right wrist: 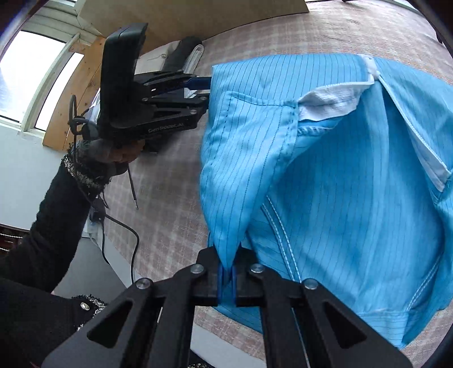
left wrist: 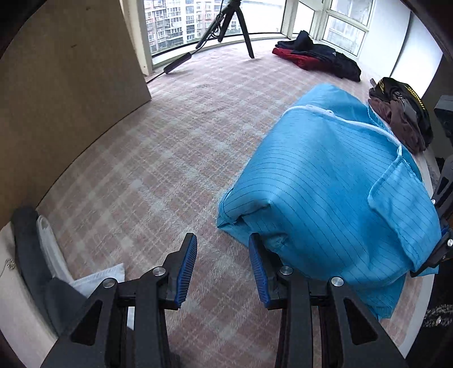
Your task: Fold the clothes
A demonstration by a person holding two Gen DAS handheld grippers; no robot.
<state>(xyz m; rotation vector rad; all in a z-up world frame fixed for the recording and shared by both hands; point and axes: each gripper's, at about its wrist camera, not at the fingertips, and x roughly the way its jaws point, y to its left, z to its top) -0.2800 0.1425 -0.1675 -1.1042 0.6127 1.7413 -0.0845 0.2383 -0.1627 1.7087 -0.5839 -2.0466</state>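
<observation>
A light blue pinstriped garment [left wrist: 325, 198] with a white zipper and a patch pocket lies partly bunched on the plaid surface. In the right wrist view my right gripper [right wrist: 226, 270] is shut on a pinched fold of the garment [right wrist: 339, 184] at its near edge, and the cloth rises from the pads. My left gripper [left wrist: 223, 246] is open, with only plaid surface showing between its blue pads. Its right finger [left wrist: 256, 254] stands against the garment's left corner. From the right wrist view the left gripper [right wrist: 206, 90] sits at the garment's far edge, held by a hand in a black sleeve.
Folded white and dark clothes [left wrist: 42, 254] lie at the left edge. A dark and red pile [left wrist: 317, 59] and a brown and black heap [left wrist: 402, 119] sit farther off. A tripod [left wrist: 226, 22] stands by the window, and a wooden panel [left wrist: 70, 85] is on the left. A cable [right wrist: 133, 240] hangs below the hand.
</observation>
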